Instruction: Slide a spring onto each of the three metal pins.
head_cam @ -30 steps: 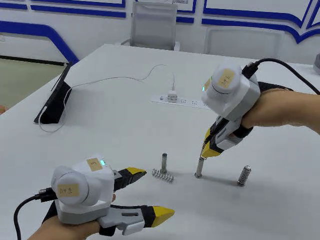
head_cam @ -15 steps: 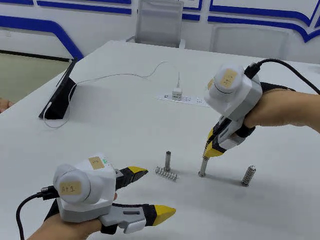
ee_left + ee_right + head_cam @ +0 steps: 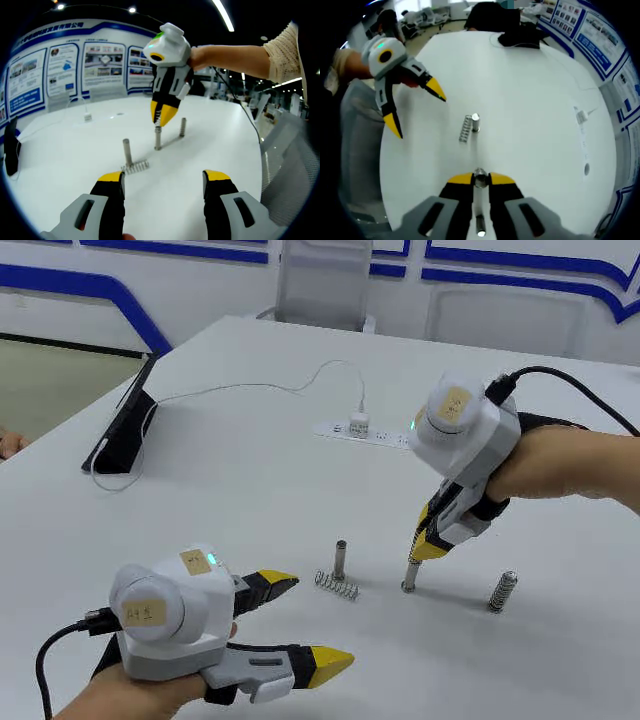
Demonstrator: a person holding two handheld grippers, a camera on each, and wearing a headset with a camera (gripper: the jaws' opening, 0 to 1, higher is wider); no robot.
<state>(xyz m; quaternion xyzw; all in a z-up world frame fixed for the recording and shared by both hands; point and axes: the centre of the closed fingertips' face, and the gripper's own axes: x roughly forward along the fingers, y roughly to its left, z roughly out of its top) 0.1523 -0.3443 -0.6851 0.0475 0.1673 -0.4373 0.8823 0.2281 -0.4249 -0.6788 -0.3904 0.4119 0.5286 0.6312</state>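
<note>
My right gripper [image 3: 425, 548] hangs right of centre in the head view with its tips pointing down. Its jaws are pinched on the held spring [image 3: 158, 116] — in the left gripper view the coils show between the yellow tips, straight above the top of the middle pin [image 3: 410, 576]. Whether the spring has met the pin top I cannot tell.

My left gripper [image 3: 322, 622] sits in the lower left of the head view, with its jaws wide apart and nothing between them. Just past its upper tip, near the centre of the frame, the left pin [image 3: 340, 558] stands bare and upright on the white table [image 3: 230, 490]. A loose spring [image 3: 337, 586] lies flat at its foot.

Toward the right edge the third pin [image 3: 508, 577] stands with a fitted spring [image 3: 499, 595] around it. Near the top centre lies a power strip [image 3: 365, 432], and a white cable [image 3: 240, 392] runs left from it to a dark tablet [image 3: 122, 428] — propped at the left edge.
</note>
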